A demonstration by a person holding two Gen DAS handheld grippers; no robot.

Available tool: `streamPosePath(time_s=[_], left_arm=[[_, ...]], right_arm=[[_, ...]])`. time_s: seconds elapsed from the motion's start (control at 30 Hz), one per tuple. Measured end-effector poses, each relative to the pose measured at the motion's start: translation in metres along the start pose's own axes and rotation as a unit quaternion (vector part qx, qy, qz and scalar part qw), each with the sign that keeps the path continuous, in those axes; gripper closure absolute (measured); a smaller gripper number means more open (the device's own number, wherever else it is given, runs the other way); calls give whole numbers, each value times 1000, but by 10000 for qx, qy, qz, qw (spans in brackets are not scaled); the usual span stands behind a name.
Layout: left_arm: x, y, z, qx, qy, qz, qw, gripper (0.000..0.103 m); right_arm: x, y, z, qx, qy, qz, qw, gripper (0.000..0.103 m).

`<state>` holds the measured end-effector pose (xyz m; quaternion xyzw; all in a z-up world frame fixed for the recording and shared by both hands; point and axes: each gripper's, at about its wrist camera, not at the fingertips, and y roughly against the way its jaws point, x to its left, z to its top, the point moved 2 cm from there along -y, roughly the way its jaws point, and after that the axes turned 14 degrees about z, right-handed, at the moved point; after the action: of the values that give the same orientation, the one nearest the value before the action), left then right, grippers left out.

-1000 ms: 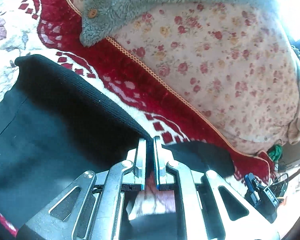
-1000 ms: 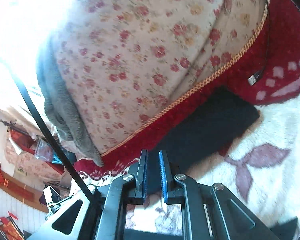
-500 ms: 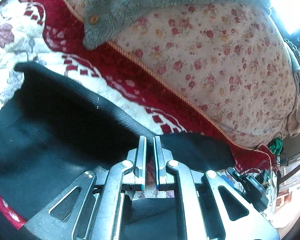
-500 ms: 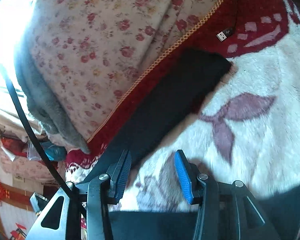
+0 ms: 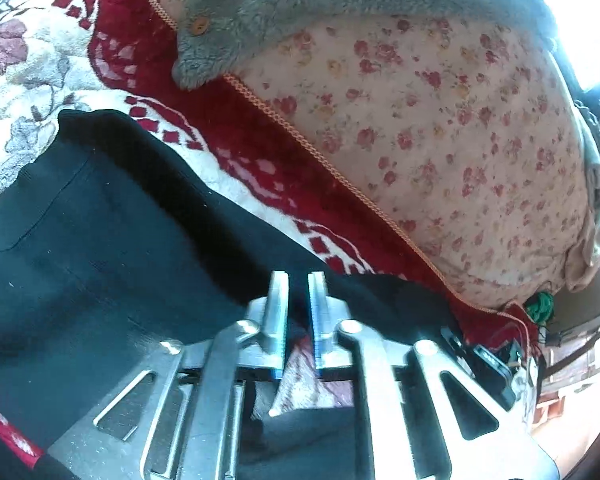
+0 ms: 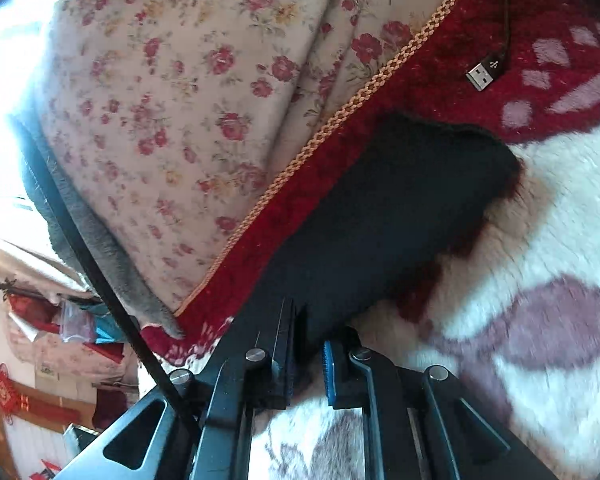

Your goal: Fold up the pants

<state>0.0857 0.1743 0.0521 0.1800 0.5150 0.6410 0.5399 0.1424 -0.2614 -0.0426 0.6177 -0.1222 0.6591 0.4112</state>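
The black pants (image 5: 100, 240) lie spread over a red and white plush blanket (image 5: 40, 60), filling the left of the left wrist view. My left gripper (image 5: 298, 280) sits at their far edge. Its jaws are opening by a narrow gap, with the black hem between the silver fingers and no longer pinched. In the right wrist view a black pant leg (image 6: 400, 208) runs from the red border toward me. My right gripper (image 6: 307, 324) is shut on the near edge of that leg, with dark cloth between its blue pads.
A floral quilt (image 5: 440, 140) bulges behind the pants, and a grey fleece garment (image 5: 300, 0) lies on it. A USB plug (image 6: 482, 74) on a dark cable rests on the blanket's (image 6: 540, 200) red border. A thin black cable (image 6: 100, 272) crosses the left. Clutter (image 5: 540, 308) lies beyond the bed.
The right gripper spread its fingers, sank toward the pant leg and closed on its edge. The left gripper's fingers have parted slightly; it stays at the same spot.
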Motion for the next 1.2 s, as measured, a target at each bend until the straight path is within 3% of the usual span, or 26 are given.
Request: streamPosePath(time_s=[0.07,0.13,0.2,0.5,0.63,0.7,0.73,0.93,1.2], left_arm=[[1,-4,3,-11,119,17,9999,62],[3,-9,6,60,287,-49,9996,58],[2,-16,8,120,283,39,9995,47],[-1,-63,15,588,590,293,9961,45],[-6,-74,20,464,632,429,9960,45],[-7,-77,22,344,543,539,9965,69],[-9,-78,22,330,429,607,9967,93],[-7,-58,18,88,178,482,9986,97],[-2,3,3,-211,-3,89,9997,97]], right_arm=[[-2,3,-2,25,-9,-30,10000,93],[-5,2,-3,58,-47,-18,10000,93],[-5,2,-2,39,-118,11,9999,93],[-7,-1,2,87,-250,-9,9997,86],[-6,-5,4,162,-197,72,9996,87],[-5,-4,4,127,-79,101,9998,88],[-5,-4,3,112,-22,97,9999,90],[7,4,-2,21,253,341,9991,96],[45,41,-25,-76,593,749,9954,96]])
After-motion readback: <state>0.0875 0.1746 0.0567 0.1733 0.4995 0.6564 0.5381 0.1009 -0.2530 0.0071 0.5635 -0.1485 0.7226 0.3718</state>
